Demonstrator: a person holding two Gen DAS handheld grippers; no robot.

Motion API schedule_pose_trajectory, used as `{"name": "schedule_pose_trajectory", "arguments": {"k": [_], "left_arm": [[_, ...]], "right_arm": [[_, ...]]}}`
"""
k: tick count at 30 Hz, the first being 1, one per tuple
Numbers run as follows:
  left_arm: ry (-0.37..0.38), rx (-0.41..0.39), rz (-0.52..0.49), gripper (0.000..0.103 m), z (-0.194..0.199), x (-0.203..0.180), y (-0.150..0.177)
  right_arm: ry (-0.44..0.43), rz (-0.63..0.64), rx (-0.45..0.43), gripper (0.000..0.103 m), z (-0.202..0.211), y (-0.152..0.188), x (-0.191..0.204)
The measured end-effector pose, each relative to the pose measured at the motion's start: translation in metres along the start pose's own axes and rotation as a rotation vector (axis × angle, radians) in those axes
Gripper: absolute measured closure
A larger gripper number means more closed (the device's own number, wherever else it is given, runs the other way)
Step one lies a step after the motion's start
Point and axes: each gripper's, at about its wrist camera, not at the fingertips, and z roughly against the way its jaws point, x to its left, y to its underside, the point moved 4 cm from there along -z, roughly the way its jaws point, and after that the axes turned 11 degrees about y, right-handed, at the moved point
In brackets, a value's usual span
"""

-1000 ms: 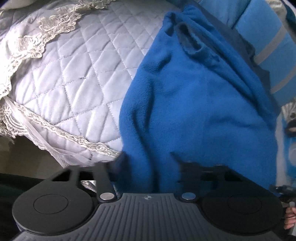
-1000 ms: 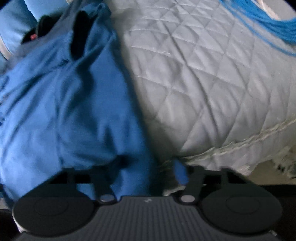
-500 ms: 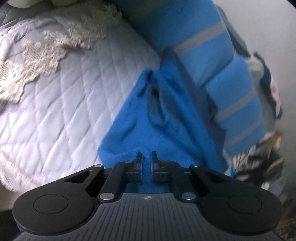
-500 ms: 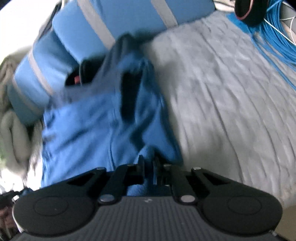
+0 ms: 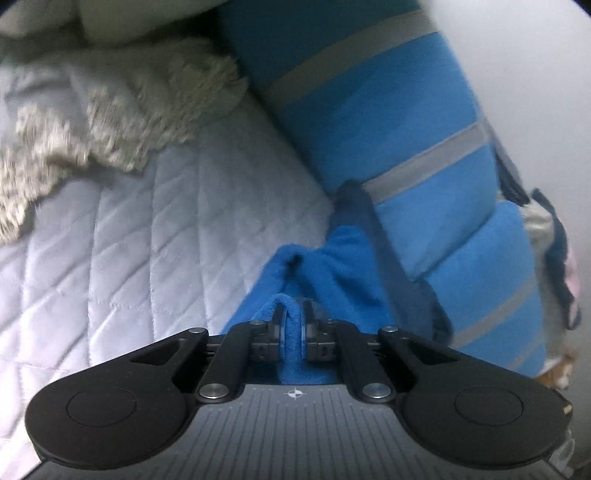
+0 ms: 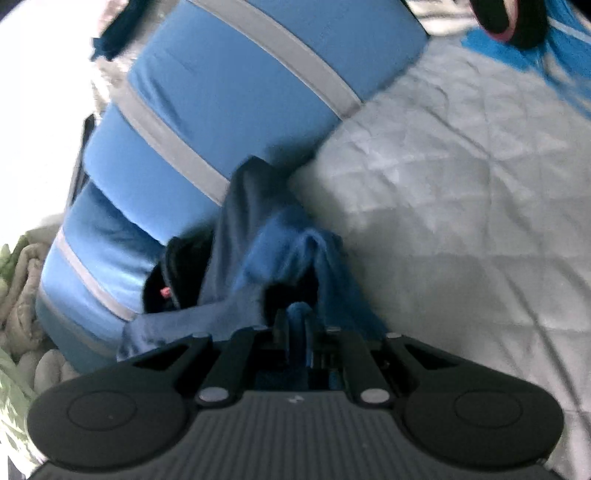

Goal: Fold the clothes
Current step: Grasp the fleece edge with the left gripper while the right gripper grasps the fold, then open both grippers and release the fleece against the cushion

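Note:
A blue fleece garment [image 5: 332, 266] lies on a pale quilted bedspread [image 5: 147, 236] and hangs from both grippers. My left gripper [image 5: 291, 314] is shut on a fold of its edge, which bulges up between the fingers. In the right wrist view the same garment [image 6: 273, 254] is bunched and lifted. My right gripper [image 6: 295, 321] is shut on another fold of it. The rest of the garment is hidden below the grippers.
A big blue cushion with grey stripes [image 5: 388, 122] [image 6: 229, 88] lies just behind the garment. A cream lace throw [image 5: 110, 114] sits at the far left. A dark item [image 6: 173, 273] lies against the cushion. Blue cords [image 6: 554, 59] and a black round object [image 6: 513, 18] lie far right.
Both grippers closed on the garment's near edge and lifted it. The views tilted up and forward, so the garment now bunches up towards the striped cushion.

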Motion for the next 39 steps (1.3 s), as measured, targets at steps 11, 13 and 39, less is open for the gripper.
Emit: {"name": "schedule_pose_trajectory", "arguments": {"k": [11, 13, 39], "left_arm": [[0.048, 0.046, 0.038, 0.095, -0.022, 0.004, -0.009], [0.052, 0.047, 0.014, 0.095, -0.025, 0.001, -0.01], [0.068, -0.126, -0.26, 0.034, -0.004, -0.042, -0.012]], "right_arm": [[-0.04, -0.011, -0.069, 0.059, -0.003, -0.011, 0.006], [-0.046, -0.016, -0.085, 0.028, -0.002, -0.013, 0.008], [-0.093, 0.37, -0.494, 0.0, 0.061, 0.005, 0.078]]}}
